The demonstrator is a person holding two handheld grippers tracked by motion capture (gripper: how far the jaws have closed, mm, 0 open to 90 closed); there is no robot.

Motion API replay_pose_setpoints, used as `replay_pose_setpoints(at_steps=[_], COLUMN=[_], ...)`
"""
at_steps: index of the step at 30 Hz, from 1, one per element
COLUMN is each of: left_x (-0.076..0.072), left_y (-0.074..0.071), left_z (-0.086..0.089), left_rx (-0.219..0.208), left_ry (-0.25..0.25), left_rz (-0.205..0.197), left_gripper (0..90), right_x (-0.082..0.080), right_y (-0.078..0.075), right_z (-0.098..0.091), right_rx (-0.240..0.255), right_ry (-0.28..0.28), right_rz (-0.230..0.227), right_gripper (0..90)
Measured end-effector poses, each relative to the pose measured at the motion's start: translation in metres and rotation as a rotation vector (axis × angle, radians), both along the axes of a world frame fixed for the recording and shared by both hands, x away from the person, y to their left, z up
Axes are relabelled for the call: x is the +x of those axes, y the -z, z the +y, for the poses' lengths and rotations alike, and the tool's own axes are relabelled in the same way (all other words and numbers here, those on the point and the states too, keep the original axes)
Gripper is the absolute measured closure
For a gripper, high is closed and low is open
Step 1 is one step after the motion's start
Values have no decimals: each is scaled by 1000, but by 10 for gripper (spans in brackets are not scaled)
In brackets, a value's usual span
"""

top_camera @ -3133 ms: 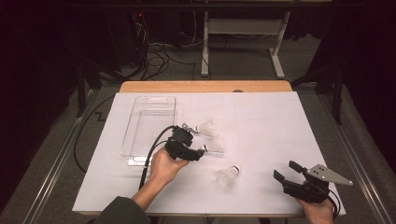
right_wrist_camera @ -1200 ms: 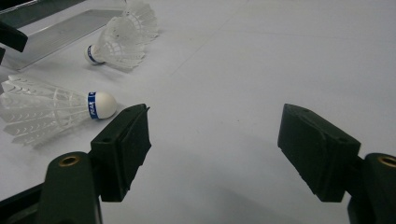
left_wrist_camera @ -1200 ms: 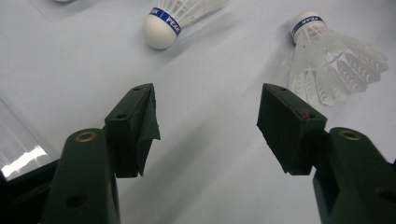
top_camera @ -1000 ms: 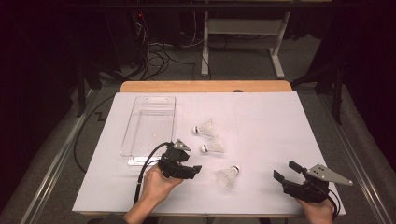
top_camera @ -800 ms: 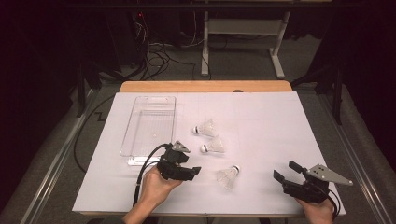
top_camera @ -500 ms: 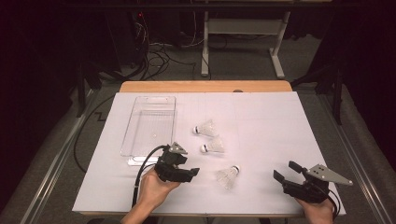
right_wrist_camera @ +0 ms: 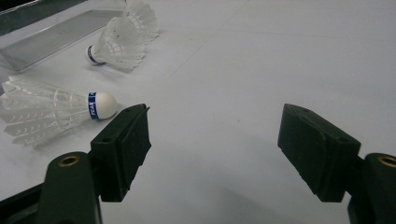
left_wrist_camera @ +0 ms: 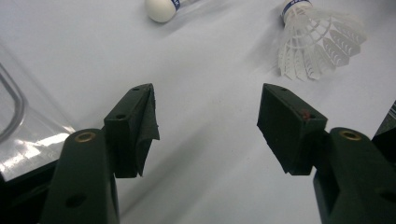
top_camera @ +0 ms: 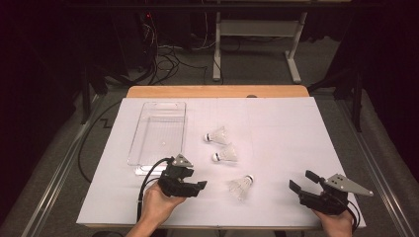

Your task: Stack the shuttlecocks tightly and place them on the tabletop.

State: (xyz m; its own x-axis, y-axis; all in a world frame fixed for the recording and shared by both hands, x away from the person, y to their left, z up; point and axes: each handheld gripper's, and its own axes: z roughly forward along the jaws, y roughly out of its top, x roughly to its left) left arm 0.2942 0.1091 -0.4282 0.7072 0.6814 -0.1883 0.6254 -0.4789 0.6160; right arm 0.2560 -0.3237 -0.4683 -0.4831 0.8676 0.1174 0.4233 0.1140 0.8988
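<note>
- left gripper [top_camera: 197, 187] has slid back toward the desk's [top_camera: 296, 128] near edge — jaws wide, empty
- nearest shuttlecock [top_camera: 240, 186] lies just to its right, cork pointing away from it

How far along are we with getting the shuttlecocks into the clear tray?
Nothing is done yet: the clear tray holds nothing. All three shuttlecocks lie on the white sheet. The left gripper and right gripper are both open and hold nothing. All three remain to be loaded.
</note>
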Motion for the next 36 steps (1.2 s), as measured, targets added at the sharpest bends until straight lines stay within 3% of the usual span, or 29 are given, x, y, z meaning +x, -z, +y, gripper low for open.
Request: replay_pose_setpoints(at_steps=[30,36], left_x=[-22,-25], left_y=[3,1], left_z=[31,38], left_rx=[-31,-33], left_ry=[-45,-65], left_rz=[-12,-34], left_gripper=[360,360], right_x=[0,0], right_y=[0,0], right_z=[0,0], right_rx=[-1,-1], right_ry=[5,6], right_rz=[2,0], right_gripper=[257,257])
